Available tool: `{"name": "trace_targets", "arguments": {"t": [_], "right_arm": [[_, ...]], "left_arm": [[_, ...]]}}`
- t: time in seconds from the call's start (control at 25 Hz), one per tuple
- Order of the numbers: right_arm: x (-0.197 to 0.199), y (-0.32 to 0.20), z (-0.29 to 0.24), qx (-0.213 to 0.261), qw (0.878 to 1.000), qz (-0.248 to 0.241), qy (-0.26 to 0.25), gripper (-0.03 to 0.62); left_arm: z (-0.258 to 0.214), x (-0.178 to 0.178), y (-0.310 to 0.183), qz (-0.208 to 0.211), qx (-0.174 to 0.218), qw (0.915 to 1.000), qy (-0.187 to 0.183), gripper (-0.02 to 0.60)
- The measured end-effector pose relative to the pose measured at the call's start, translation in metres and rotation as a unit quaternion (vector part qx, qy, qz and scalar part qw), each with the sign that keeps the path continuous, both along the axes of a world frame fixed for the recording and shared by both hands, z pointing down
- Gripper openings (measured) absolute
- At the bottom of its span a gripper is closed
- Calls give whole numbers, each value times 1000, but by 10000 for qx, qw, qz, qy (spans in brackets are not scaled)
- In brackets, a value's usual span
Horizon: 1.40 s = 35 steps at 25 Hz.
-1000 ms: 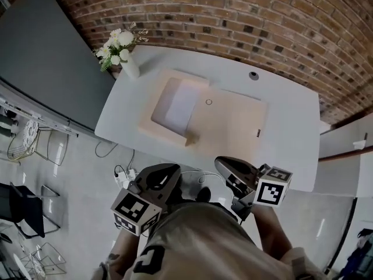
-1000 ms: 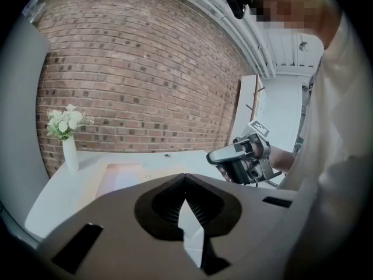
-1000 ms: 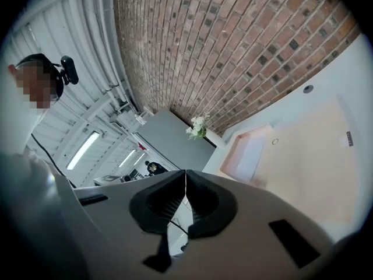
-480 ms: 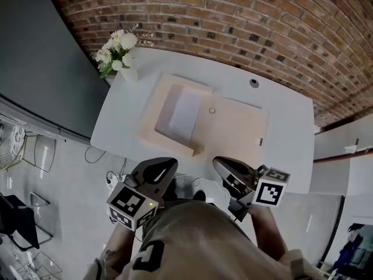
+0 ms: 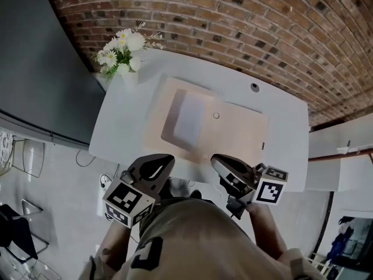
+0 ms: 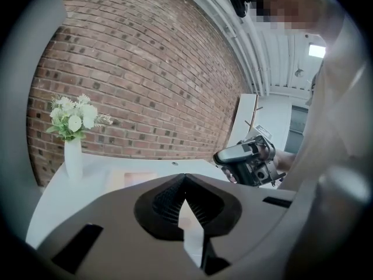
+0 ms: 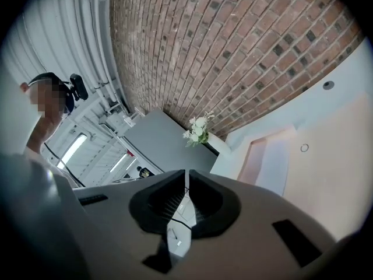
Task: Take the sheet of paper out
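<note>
I count two grippers, both at the near edge of the one white, round-cornered table (image 5: 125,115). The left gripper (image 5: 156,161) has its jaws pressed together at the tips with nothing between them. The right gripper (image 5: 220,162) is the same, pinched closed and empty. Neither touches anything on the table.

One pale beige flat case (image 5: 239,130) lies open in the table's middle, in two halves. The single white sheet of paper (image 5: 189,121) sits inside the left half's shallow recess, well apart from both grippers. One small metal ring (image 5: 216,115) shows on the right half, near the fold.

One white vase of white flowers (image 5: 129,74) stands at the far left corner. One round cable hole (image 5: 254,87) sits near the far edge, by the brick wall (image 5: 245,28).
</note>
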State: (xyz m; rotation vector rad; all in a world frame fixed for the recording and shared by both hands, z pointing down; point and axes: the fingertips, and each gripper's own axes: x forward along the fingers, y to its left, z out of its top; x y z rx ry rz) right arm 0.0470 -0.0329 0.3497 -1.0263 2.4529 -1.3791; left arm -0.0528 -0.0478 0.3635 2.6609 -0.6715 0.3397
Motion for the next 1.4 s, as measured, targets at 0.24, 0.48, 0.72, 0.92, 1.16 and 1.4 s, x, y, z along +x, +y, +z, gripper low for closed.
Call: {"name": "trace_targets", "arguments": {"t": [0.24,0.48,0.72,0.92,1.16,1.4], "right_arm": [[-10,-21,-10,130,9986,331,-384,28],[-2,-37,-1,-189,9934,629,-940,253],[23,-49,35,-541,9850,867,-1392,385],[41,-52,91,-1229,9746,690,-1740,396],[62,-63,170,-2478,9403,798,-2191,396],[49,-63,211,-3072,9339,349,-1797,399]], "left_arm": [[7,-17,-17,195,-126,9997,105,14],[14,-18,-23,320,-195,9992,127,14],[23,-6,-25,233,-301,9993,41,14],[24,11,-29,2,-315,9994,-118,14],[24,29,-29,-277,-250,9984,-415,14],[21,32,-26,-554,-274,9966,-550,14]]}}
